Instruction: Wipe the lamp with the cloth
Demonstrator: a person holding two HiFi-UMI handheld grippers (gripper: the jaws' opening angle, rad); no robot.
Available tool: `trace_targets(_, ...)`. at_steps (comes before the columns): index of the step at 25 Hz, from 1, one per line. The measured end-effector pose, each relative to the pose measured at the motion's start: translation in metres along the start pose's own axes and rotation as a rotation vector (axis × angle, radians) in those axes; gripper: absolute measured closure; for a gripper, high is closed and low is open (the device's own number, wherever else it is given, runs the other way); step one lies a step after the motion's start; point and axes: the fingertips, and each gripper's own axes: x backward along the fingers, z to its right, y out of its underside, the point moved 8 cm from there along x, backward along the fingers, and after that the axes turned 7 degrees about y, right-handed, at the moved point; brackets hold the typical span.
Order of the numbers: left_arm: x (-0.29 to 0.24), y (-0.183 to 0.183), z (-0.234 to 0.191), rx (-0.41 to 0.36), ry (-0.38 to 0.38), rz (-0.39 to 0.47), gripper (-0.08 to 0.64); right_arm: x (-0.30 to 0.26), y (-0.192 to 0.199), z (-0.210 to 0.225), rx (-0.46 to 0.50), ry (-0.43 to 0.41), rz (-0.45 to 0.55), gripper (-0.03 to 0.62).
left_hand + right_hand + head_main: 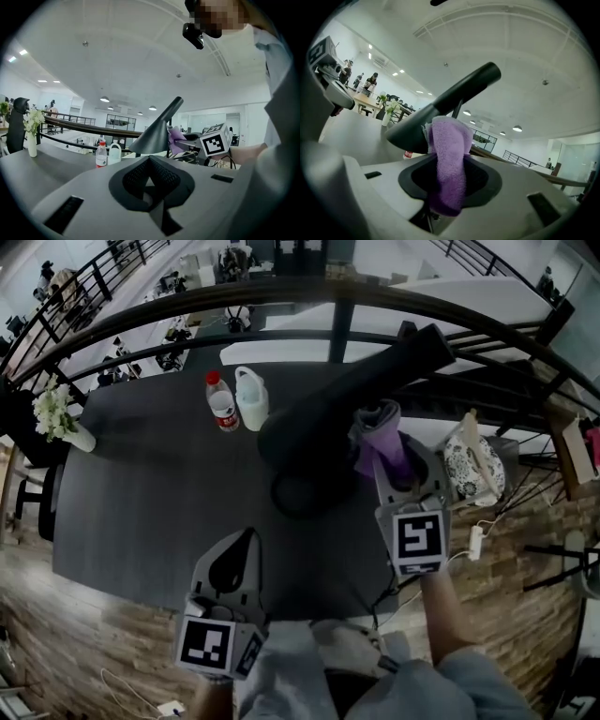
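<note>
Right now we are holding the right tool up against the black lamp with the cone-shaped shade. Its jaws are clamping a folded purple terry cloth. The cloth is sticking out beyond the jaw tips, and its top end is pressing on the outside of the shade close to the wide rim, as far as the right gripper view shows.

The lamp itself is standing on the dark table, toward the right side and a little in from the near edge, with its shade tilting up and away toward the far right corner.

We are resting the left tool low over the near edge of the table, well apart from the lamp. Its jaws are sitting together with nothing between them.

A clear plastic bottle with a red cap and a white plastic jug are standing side by side near the far edge, and a white vase of pale flowers is standing at the left edge.

We are judging the wiping to be at an early or middle stage. The cloth is in hand and meeting the shade, but nothing is telling us how much surface is already clean. The rest of the shade, the neck and the round base look like the work remaining.
</note>
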Motion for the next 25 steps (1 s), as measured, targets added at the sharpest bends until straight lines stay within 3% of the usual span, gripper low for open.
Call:
trace_targets(14, 0.0, 0.014, -0.005, 0.009, -0.082, -0.063, 0.554, -0.013, 0.084, -0.04, -0.021, -0.108, -0.201, 0.454)
trace_targets(18, -0.001, 0.019, -0.01, -0.011, -0.081, -0.075, 0.552, -0.014, 0.105, -0.052, -0.028, -0.111, -0.259, 0.454)
trace_targets(25, -0.002, 0.026, -0.013, 0.024, -0.083, -0.117, 0.552, -0.008, 0.124, -0.069, -0.029, -0.097, -0.302, 0.456)
